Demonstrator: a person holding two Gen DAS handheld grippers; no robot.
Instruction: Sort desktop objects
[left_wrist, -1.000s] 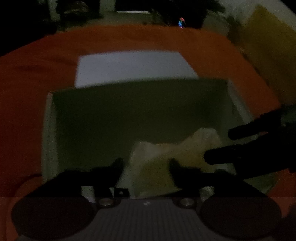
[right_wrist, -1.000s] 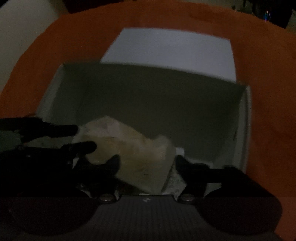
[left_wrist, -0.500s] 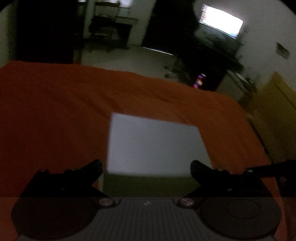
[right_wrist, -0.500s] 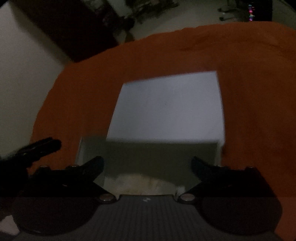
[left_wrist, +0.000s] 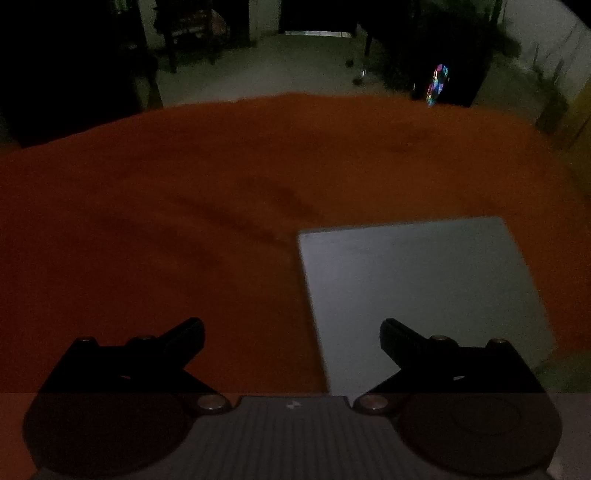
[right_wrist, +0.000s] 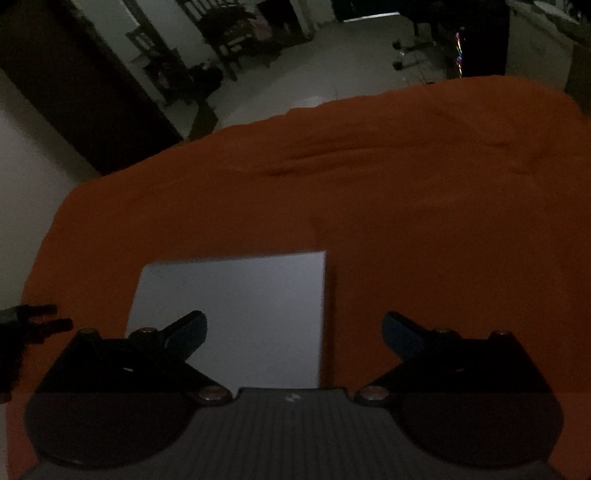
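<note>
Two claws, both spread wide with nothing between the fingers: left claw (left_wrist: 291, 334) above an orange cloth (left_wrist: 184, 206) covering the worktop, right claw (right_wrist: 293, 328) above the same cloth. One pale flat lid-like panel (left_wrist: 413, 284) lies on the cloth, ahead and right of the left claw, its near edge passing under the right finger; the same panel (right_wrist: 240, 314) sits ahead and left of the right claw, behind the left finger. Dim room beyond; a small multicoloured light (left_wrist: 437, 83) glows far off.
</note>
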